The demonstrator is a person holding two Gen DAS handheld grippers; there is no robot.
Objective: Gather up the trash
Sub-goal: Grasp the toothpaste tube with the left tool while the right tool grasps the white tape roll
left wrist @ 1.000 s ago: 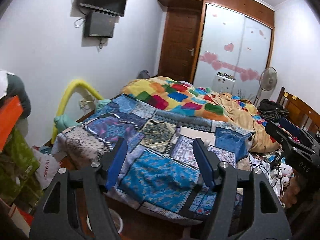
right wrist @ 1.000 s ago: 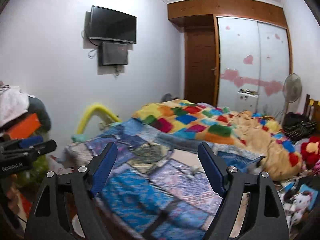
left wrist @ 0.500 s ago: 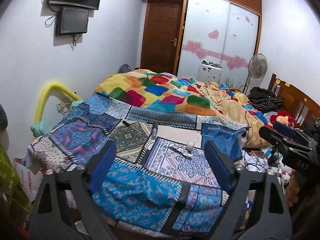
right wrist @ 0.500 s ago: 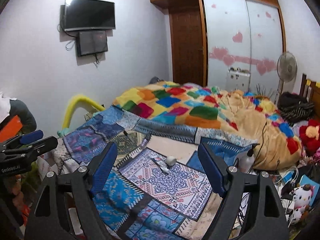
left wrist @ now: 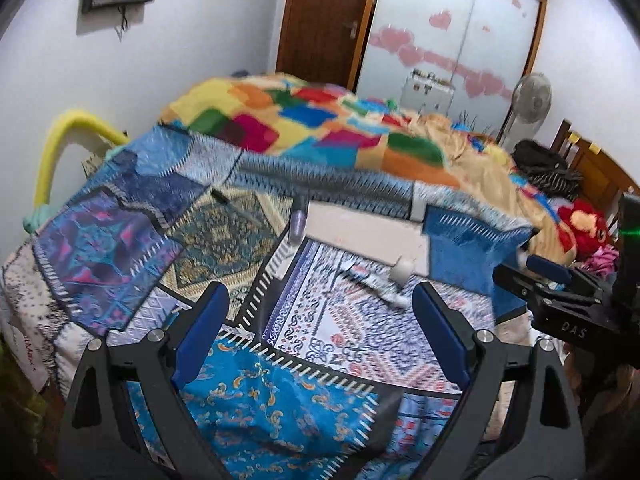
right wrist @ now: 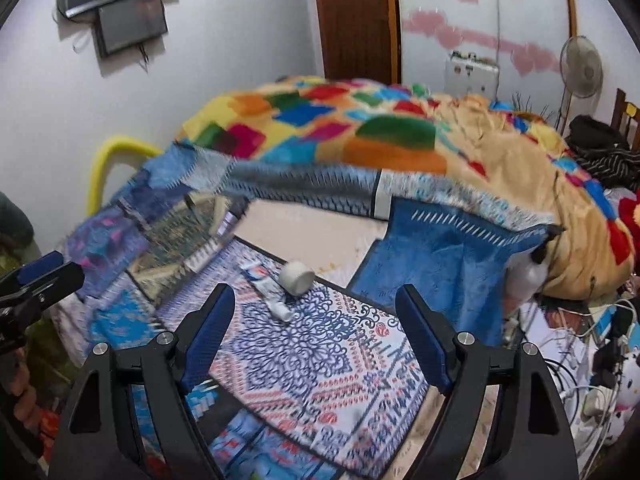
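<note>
Over the last second both grippers have moved in toward the bed (right wrist: 460, 252). In the right wrist view the white roll (right wrist: 296, 277) and the squeezed tube (right wrist: 269, 290), earlier small and far between the fingers, now sit larger at about 11 o'clock from the right gripper (right wrist: 316, 340). In the left wrist view the same roll (left wrist: 402, 269) and tube (left wrist: 376, 286) have grown and lie at about 1 o'clock from the left gripper (left wrist: 320, 336). The orange box at 9 o'clock has left the left view, and both views are now motion-blurred.
</note>
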